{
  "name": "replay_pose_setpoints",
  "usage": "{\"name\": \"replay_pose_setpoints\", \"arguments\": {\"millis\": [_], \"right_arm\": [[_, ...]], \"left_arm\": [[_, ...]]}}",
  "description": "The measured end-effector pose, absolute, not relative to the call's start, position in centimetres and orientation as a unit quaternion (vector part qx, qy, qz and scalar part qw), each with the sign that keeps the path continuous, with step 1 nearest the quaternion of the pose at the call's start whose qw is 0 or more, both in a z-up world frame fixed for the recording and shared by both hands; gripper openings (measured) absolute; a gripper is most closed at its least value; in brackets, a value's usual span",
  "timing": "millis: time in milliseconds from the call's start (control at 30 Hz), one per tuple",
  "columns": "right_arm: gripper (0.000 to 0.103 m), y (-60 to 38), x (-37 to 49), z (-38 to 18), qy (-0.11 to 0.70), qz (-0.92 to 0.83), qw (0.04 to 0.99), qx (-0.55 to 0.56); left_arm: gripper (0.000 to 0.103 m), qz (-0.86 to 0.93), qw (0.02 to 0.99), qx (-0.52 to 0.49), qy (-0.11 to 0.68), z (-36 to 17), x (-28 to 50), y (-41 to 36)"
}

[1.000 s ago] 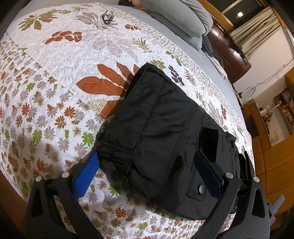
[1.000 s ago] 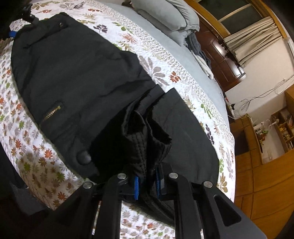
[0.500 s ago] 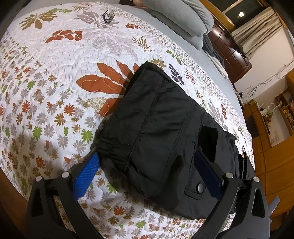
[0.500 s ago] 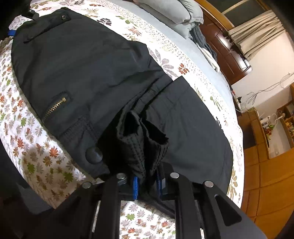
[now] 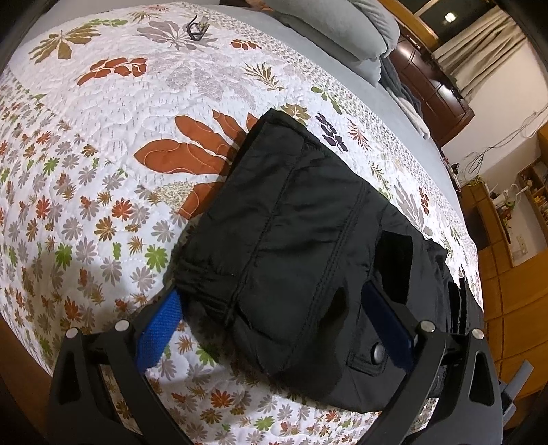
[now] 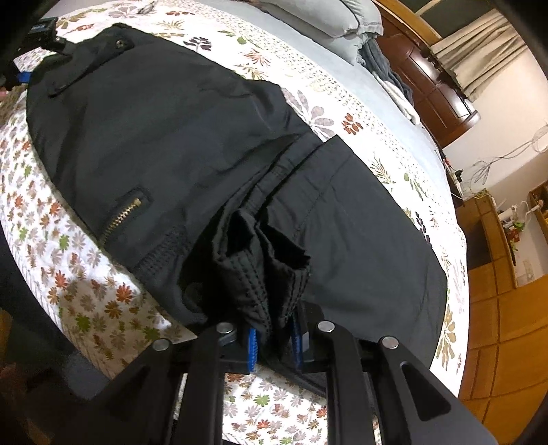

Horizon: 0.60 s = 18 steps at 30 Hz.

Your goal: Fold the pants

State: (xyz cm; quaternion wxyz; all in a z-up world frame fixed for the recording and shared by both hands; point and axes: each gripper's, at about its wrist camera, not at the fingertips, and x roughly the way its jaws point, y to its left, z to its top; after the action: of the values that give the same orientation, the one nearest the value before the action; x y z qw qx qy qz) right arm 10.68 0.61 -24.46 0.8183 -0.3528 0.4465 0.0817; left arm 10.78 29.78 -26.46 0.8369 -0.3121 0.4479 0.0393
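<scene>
On the bed's floral quilt [image 5: 102,164] lie the black pants [image 5: 291,239], partly folded, their doubled cloth spread from the near edge toward the grey pillows [image 5: 342,24].

Risk first. The right gripper [image 6: 274,337] is pinched narrow on a bunched wad of seam and hem — thick, slippery-looking cloth in several layers. As I judge it, a pull could draw out only the top layers and leave the rest behind, so the fold would come out skewed. The bunch could also slip free of the pads mid-lift and drop in a heap. The left gripper [image 5: 281,328] stands wide, its blue pads either side of the folded end and not pressing it, so nothing anchors that end; a tug from the right may drag the whole bundle across the quilt.

In the left wrist view the folded end sits between and just ahead of the spread fingers, the snap button [image 5: 377,350] near the right-hand pad. In the right wrist view the pants stretch away from the clamped wad, with the brass zipper [image 6: 121,219] off to the left.
</scene>
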Motion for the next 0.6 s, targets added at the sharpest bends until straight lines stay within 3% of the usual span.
{"name": "replay_pose_setpoints", "arguments": {"millis": [467, 600], "right_arm": [[0.022, 0.8, 10.1, -25.7, 0.444, 0.091, 0.818, -0.354], [0.042, 0.2, 8.5, -24.4, 0.431, 0.107, 0.83, -0.337]], "left_arm": [[0.1, 0.04, 0.837, -0.31, 0.449, -26.6, 11.0, 29.7], [0.1, 0.038, 0.837, -0.317, 0.444, -26.5, 10.8, 29.8]]}}
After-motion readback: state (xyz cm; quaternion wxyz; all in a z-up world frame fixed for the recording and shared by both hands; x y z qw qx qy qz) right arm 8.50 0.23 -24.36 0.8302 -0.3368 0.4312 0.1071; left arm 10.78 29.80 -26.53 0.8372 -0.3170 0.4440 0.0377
